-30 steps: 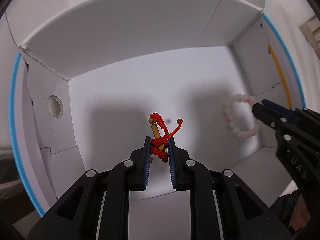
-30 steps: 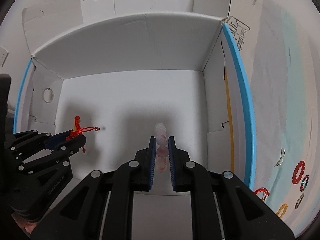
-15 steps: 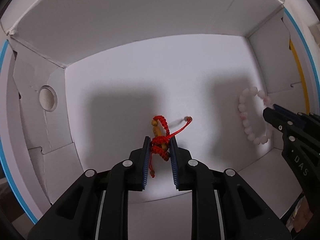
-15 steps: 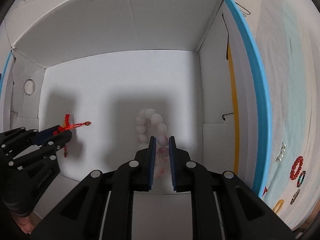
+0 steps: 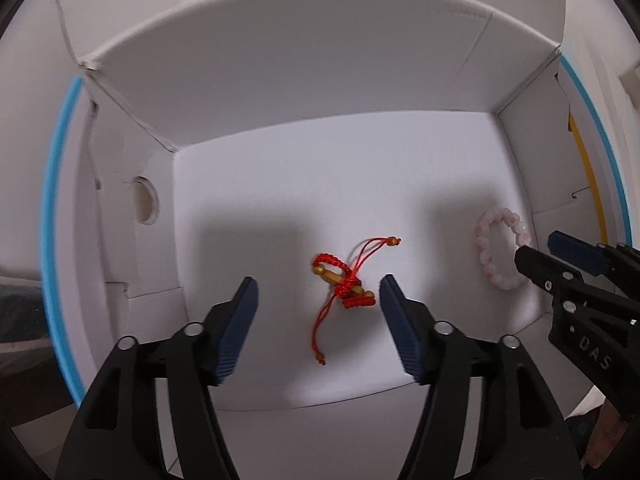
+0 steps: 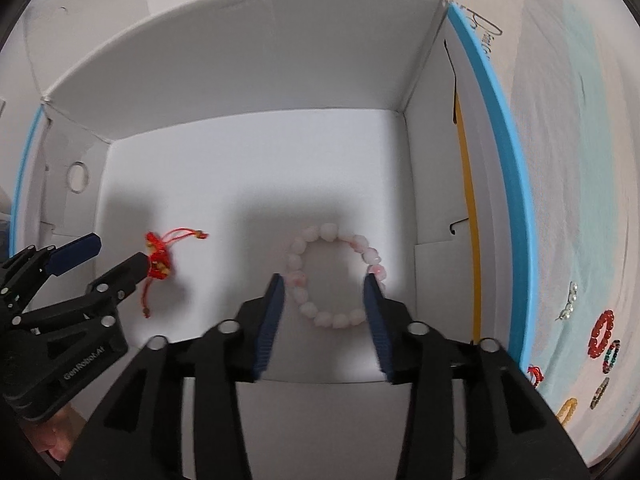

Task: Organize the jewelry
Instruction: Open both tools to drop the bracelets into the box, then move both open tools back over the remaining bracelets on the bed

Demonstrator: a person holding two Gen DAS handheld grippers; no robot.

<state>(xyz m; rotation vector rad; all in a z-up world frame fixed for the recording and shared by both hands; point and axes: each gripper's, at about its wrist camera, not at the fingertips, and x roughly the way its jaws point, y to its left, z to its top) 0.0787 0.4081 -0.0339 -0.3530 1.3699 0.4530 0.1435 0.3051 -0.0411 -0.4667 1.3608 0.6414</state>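
Now both drops land: left gripper [image 5: 318, 294] jaws are opening, red cord bracelet [image 5: 344, 282] lying loose on the box [image 5: 320, 80] floor between them, untouched. Right gripper [image 6: 324, 296] jaws are opening too, pink bead bracelet [image 6: 334, 278] flat below, pads clear of it. To finish cleanly, I'd lift both straight up (cord tails snag easily). More pieces wait on the table [image 6: 568, 184].

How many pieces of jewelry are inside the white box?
2. A red cord bracelet lies left on the box floor; a pink bead bracelet lies right. None looks hidden.
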